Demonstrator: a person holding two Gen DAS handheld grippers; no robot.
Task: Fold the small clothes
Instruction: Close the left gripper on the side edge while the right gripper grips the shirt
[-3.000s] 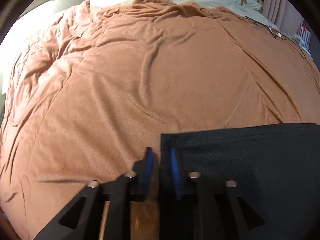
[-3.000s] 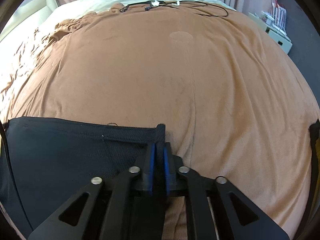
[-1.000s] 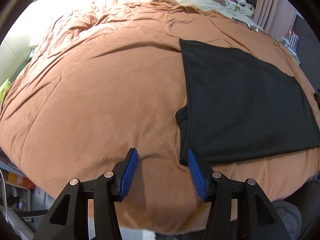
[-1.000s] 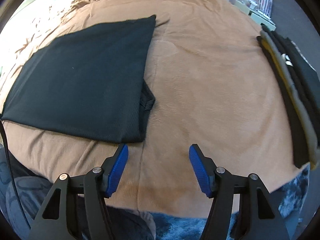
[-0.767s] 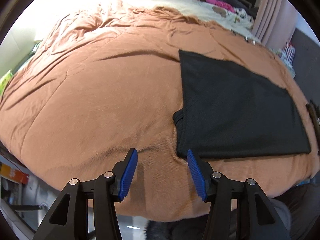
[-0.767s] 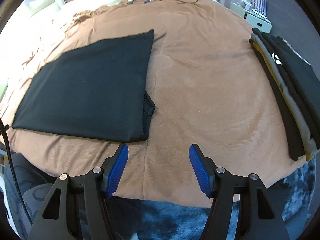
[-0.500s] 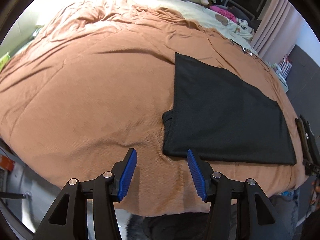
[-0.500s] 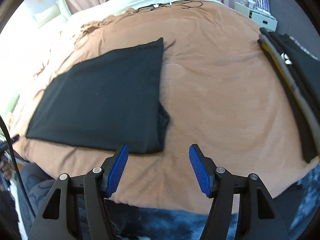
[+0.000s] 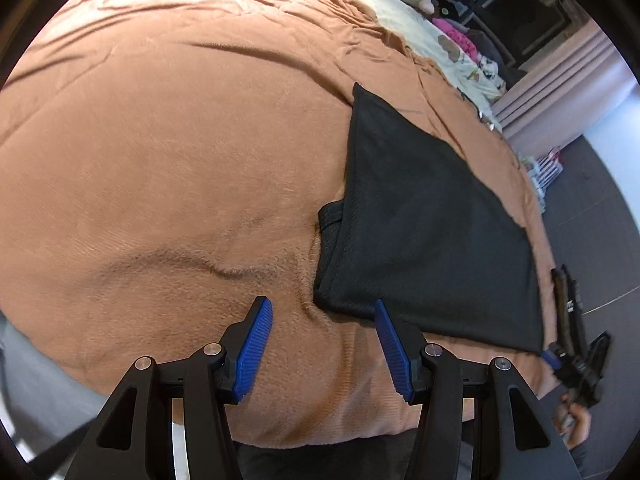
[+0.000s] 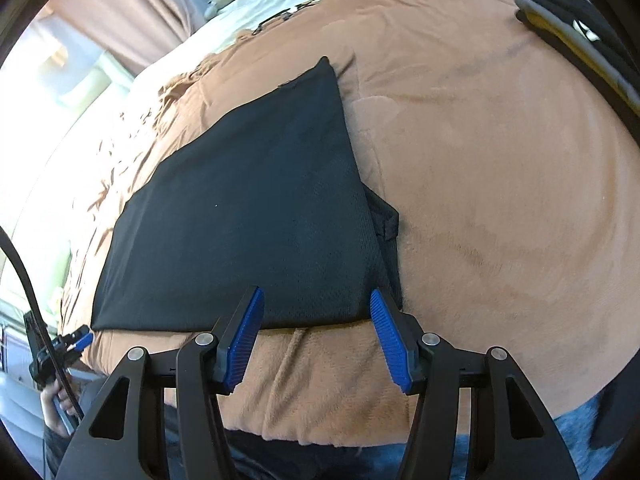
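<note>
Black folded garment [image 9: 432, 216] lies free; left gripper [image 9: 323, 346] and right gripper [image 10: 316, 338] gape wide, empty.

Folded garment [image 9: 432, 216] flat on blanket [image 9: 160, 160], stacked clothes [image 10: 580, 28] well right.

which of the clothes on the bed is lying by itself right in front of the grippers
The black garment spread flat on the brown blanket; the other clothes sit stacked at the bed's right edge.
</note>
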